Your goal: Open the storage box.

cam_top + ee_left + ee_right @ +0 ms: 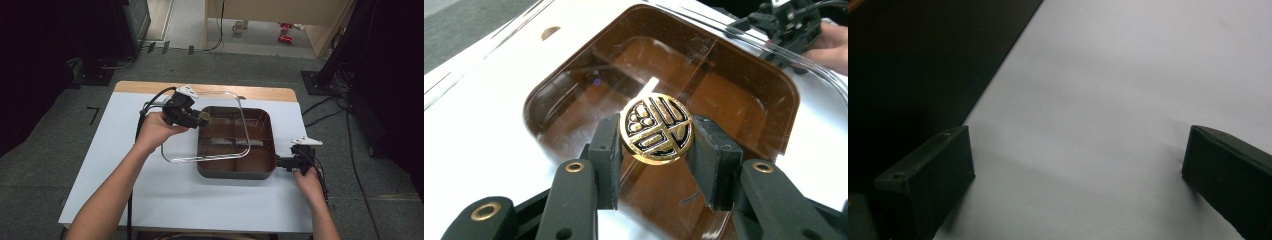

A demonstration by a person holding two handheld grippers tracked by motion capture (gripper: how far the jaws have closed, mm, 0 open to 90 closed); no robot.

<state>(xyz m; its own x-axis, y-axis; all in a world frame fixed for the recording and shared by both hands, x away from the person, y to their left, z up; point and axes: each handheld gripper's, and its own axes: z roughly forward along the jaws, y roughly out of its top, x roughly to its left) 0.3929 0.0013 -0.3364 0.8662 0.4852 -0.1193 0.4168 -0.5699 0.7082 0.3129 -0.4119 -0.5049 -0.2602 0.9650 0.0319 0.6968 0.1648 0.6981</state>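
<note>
Left gripper (656, 137): pads clamped on gold knob (656, 128) of clear lid (207, 127). Lid held tilted, partly over brown tray (260, 167) w/ dividers, offset toward tray's left edge. Right gripper (1075, 175): jaws wide, nothing between; sits at tray's right side on white table (200, 200).

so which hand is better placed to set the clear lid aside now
Left. The left gripper is shut on the gold knob of the clear lid, which is tilted over the brown pot. The right gripper sits open beside the pot's corner.
</note>
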